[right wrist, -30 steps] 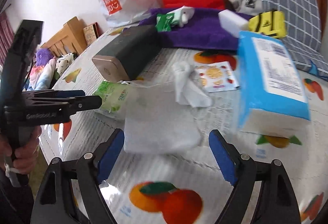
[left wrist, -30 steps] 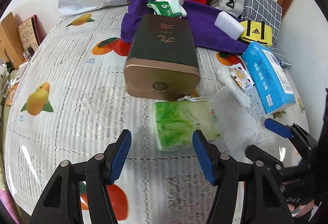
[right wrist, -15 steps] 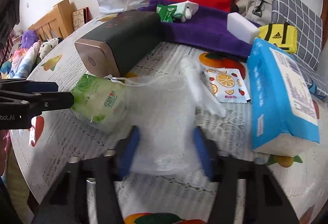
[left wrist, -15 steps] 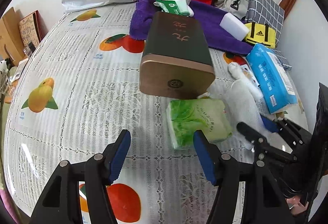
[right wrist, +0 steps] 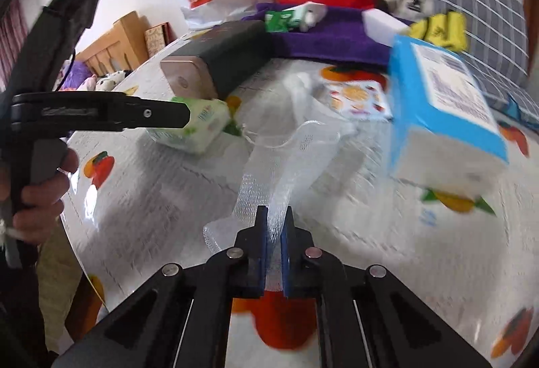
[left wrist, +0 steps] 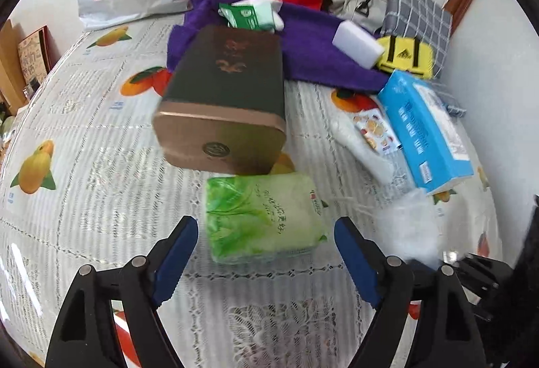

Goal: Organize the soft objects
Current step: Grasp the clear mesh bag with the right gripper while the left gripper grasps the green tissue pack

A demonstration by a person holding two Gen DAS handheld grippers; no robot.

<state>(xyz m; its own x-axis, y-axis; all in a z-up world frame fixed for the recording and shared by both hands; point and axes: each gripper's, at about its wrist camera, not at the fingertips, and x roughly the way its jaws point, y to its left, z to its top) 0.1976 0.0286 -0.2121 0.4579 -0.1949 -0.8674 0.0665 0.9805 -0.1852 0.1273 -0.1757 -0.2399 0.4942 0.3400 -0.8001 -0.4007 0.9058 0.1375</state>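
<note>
blurred mesh bag [right wrist: 269,179] pinched in closing right tool [right wrist: 273,220], left tool [left wrist: 266,233] opening astride tissue pack [left wrist: 262,216]

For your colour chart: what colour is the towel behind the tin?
Purple towel, clearest in the left wrist view.

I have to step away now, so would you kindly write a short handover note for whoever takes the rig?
Right claw: closing on the white mesh bag, whose near end is pinched between its pads and drawn up off the table.
Left claw: opening, pads on either side of the green tissue pack without pressing it.
The pack lies on the tablecloth just in front of the dark tin box. The blue tissue box lies to the right.
Done: bag gripped.
Left: grip the pack; probably put it in the bag.
</note>
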